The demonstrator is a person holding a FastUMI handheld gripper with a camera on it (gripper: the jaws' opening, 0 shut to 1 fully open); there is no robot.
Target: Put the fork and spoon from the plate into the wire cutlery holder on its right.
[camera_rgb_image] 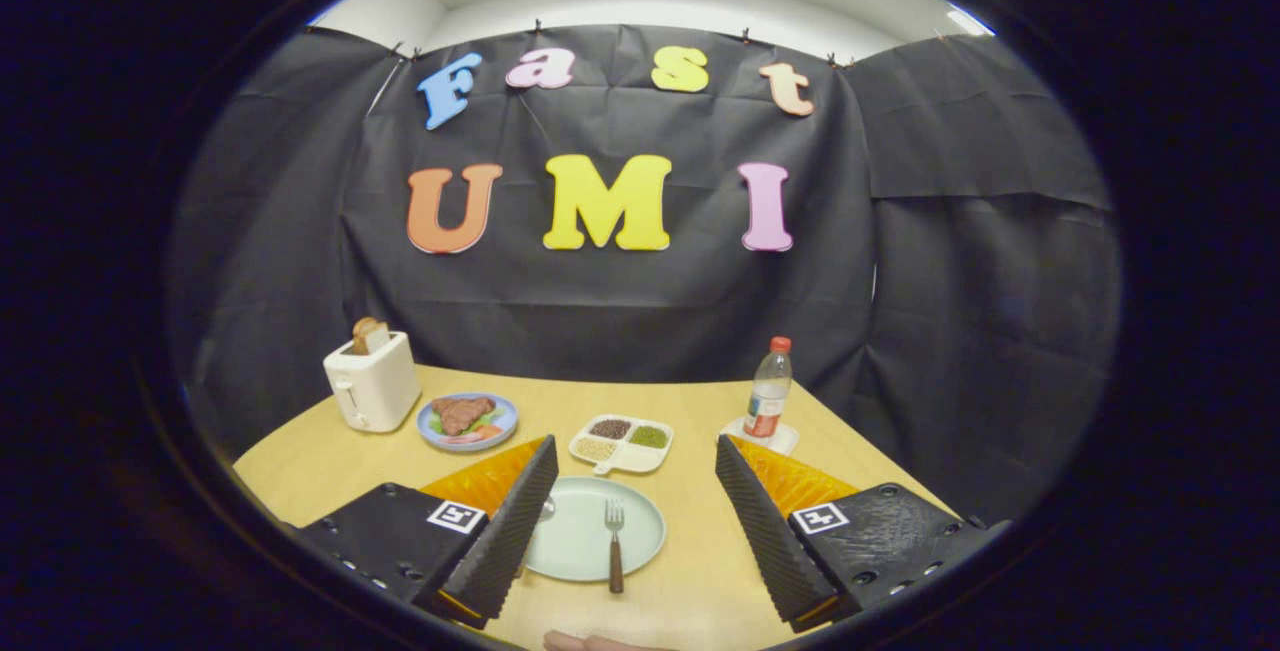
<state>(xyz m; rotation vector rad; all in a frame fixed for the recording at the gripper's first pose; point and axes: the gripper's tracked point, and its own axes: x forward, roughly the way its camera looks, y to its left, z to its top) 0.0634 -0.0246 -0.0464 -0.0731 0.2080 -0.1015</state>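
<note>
A pale green plate (580,551) lies on the wooden table between my two fingers. On it rests a fork (614,543) with a dark handle, tines pointing away from me. Beside the left finger a bit of the spoon (547,508) peeks out, mostly hidden behind that finger. My gripper (635,491) hovers above the plate with its ribbed black fingers spread wide, holding nothing.
Beyond the plate sits a white divided dish (640,457) of grains. A blue plate of food (498,431) and a white toaster (372,381) stand at the back left, a bottle (768,389) on a coaster at the back right. A fingertip (590,642) shows at the near table edge.
</note>
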